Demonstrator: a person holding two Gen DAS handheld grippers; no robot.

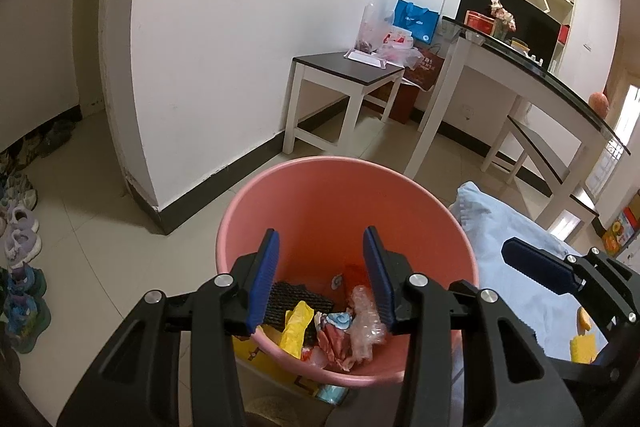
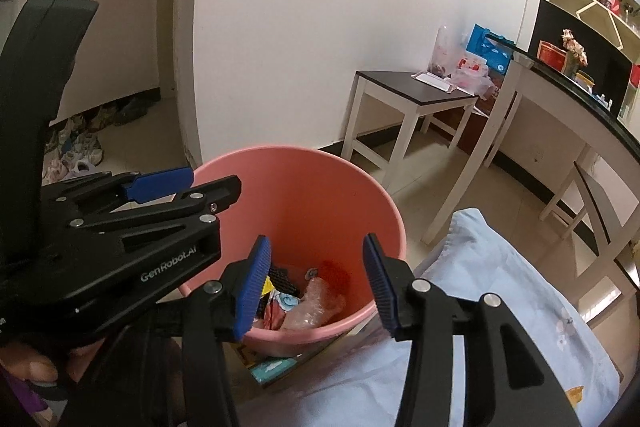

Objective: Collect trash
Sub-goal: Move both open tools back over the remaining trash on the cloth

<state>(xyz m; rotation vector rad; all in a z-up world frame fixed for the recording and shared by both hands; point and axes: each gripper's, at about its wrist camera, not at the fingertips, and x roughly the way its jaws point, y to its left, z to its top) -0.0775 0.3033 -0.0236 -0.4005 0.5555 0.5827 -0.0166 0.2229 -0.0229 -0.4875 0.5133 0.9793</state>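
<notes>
A pink plastic bin [image 1: 256, 203] stands on the tiled floor; it also shows in the right wrist view [image 2: 280, 167]. Inside lie a yellow wrapper [image 1: 296, 327], crumpled clear plastic [image 1: 366, 319], a dark mesh piece [image 1: 296, 301] and red-and-blue wrappers [image 1: 336, 331]. My left gripper [image 1: 322, 277] hangs open and empty over the bin's mouth. My right gripper [image 2: 316, 279] is open and empty over the bin's near right rim. The left gripper [image 2: 160, 183] shows from the side in the right wrist view. The right gripper's blue pad [image 1: 536, 267] shows at the right of the left wrist view.
A pale blue cloth [image 1: 504, 239] covers a surface right of the bin, with yellow scraps [image 1: 584, 343] on it. A small dark-topped side table [image 1: 348, 67] and a long white counter [image 1: 516, 75] stand behind. Shoes [image 1: 20, 235] line the floor at left. A yellow box [image 1: 264, 363] sits under the bin.
</notes>
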